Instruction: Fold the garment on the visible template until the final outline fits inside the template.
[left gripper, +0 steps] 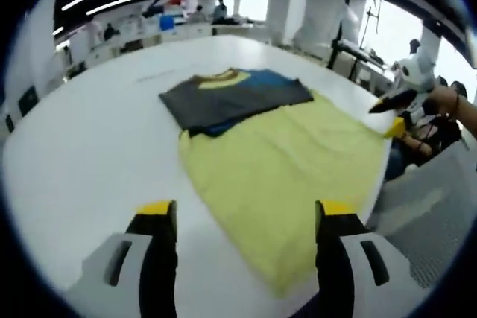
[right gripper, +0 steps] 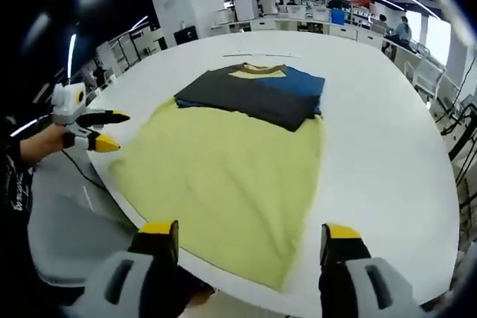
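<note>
A folded dark garment [left gripper: 235, 98] with blue and yellow parts lies on the far end of a pale yellow template [left gripper: 287, 176], which reaches the white tabletop [left gripper: 89, 154] edge at its near corner; bare tabletop spreads around both. The left tool [left gripper: 244, 210] and right tool [right gripper: 252, 232] hang wide apart, holding nothing. Desks and people fill the background of the right gripper view.

Garment [right gripper: 257, 91] on template's [right gripper: 223, 184] far end (table [right gripper: 387, 147] beneath).
</note>
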Action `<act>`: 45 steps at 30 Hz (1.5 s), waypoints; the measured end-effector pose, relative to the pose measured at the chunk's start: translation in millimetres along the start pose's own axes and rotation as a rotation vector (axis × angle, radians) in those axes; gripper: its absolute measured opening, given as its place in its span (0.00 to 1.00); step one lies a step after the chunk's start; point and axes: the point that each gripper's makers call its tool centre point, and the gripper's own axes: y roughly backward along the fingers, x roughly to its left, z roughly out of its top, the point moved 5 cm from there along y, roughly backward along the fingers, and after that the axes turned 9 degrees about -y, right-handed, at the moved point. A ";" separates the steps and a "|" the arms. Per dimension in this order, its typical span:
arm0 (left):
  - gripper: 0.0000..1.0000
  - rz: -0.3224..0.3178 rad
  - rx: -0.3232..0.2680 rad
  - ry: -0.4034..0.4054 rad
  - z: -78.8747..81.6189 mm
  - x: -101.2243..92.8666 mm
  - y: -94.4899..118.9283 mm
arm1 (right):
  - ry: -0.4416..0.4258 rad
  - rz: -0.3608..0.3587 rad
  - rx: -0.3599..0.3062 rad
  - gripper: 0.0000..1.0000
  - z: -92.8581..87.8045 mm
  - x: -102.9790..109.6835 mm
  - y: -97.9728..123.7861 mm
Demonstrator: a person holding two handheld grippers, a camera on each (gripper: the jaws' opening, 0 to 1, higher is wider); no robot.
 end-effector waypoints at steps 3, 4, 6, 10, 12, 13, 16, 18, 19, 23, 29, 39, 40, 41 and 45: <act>0.62 0.008 0.020 0.036 -7.2 -0.7 2.8 | -0.005 -0.028 0.001 0.71 -3.7 -3.8 0.2; 0.59 0.011 0.027 0.040 -9.4 -1.2 3.6 | -0.010 -0.036 0.000 0.69 -4.7 -5.3 0.6; 0.54 0.021 0.052 0.054 -13.5 -1.2 5.2 | -0.025 -0.054 0.002 0.63 -7.8 -9.3 2.3; 0.44 0.040 0.097 0.118 -25.7 -4.5 9.9 | -0.031 -0.073 0.004 0.52 -12.7 -13.6 5.6; 0.41 0.040 0.105 0.137 -29.6 -7.6 11.4 | -0.018 -0.086 0.017 0.48 -17.2 -15.6 5.8; 0.40 0.040 0.115 0.149 -32.6 -9.3 11.8 | -0.011 -0.099 0.025 0.47 -19.7 -17.0 5.8; 0.36 0.038 0.145 0.143 -37.8 -11.5 13.7 | -0.008 -0.110 0.032 0.44 -23.5 -18.3 5.5; 0.34 0.030 0.170 0.152 -40.9 -12.1 15.1 | -0.021 -0.112 0.036 0.39 -25.6 -18.9 4.9; 0.33 0.026 0.164 0.159 -40.8 -12.3 15.6 | -0.025 -0.112 0.037 0.37 -26.6 -19.1 4.5; 0.26 0.018 0.183 0.179 -44.4 -14.9 17.5 | -0.026 -0.127 0.054 0.33 -30.5 -21.4 2.7; 0.19 -0.022 0.205 0.198 -50.6 -27.2 19.2 | -0.067 -0.142 0.046 0.23 -32.0 -24.4 2.5; 0.07 -0.019 0.225 0.273 -52.4 -31.8 20.7 | -0.131 -0.141 0.036 0.13 -37.0 -25.6 1.4; 0.06 -0.017 0.222 0.271 -52.2 -31.5 20.2 | -0.130 -0.141 0.035 0.12 -37.2 -25.7 1.2; 0.05 -0.019 0.228 0.266 -53.0 -32.0 19.4 | -0.129 -0.144 0.035 0.11 -37.3 -26.1 1.2; 0.01 -0.023 0.232 0.288 -54.1 -32.3 18.6 | -0.128 -0.148 0.029 0.03 -37.0 -27.4 0.8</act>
